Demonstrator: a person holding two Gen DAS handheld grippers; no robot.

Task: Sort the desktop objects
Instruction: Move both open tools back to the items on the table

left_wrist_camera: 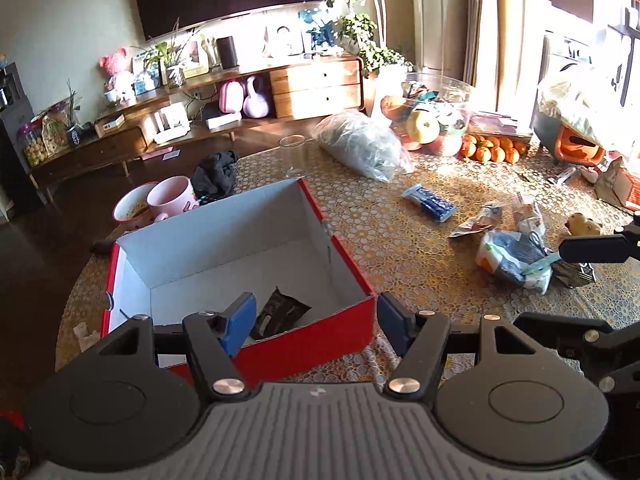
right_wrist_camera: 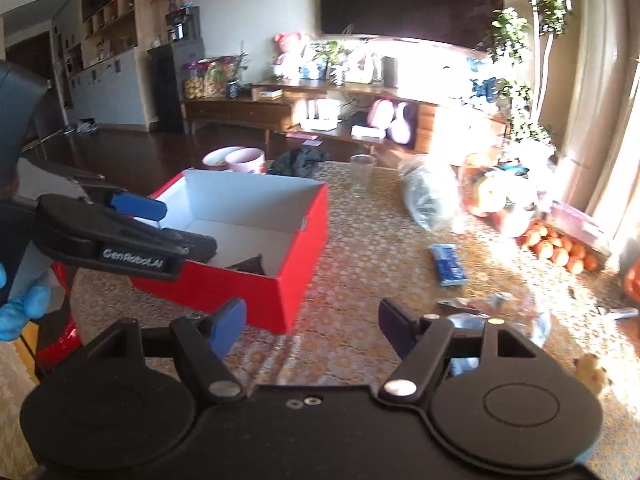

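A red box (left_wrist_camera: 320, 344) with a white inside stands on the patterned table, and a dark packet (left_wrist_camera: 280, 312) lies on its floor. My left gripper (left_wrist_camera: 316, 326) hovers over the box's near right corner, open, with nothing between its blue pads. In the right wrist view the left gripper (right_wrist_camera: 160, 228) hangs over the box's (right_wrist_camera: 248, 292) left side. My right gripper (right_wrist_camera: 312, 326) is open and empty above the tablecloth, just right of the box. A blue packet (left_wrist_camera: 430, 202) (right_wrist_camera: 448, 264), crumpled wrappers (left_wrist_camera: 512, 256) and a small toy figure (left_wrist_camera: 582, 224) lie to the right.
A glass (left_wrist_camera: 292, 156), a clear plastic bag (left_wrist_camera: 360, 144), a fruit bowl (left_wrist_camera: 428, 120) and oranges (left_wrist_camera: 492, 150) sit at the back of the table. A pink mug (left_wrist_camera: 172, 196), a bowl (left_wrist_camera: 130, 204) and a dark cloth (left_wrist_camera: 216, 176) lie behind the box. A gloved hand (right_wrist_camera: 24, 312) shows at left.
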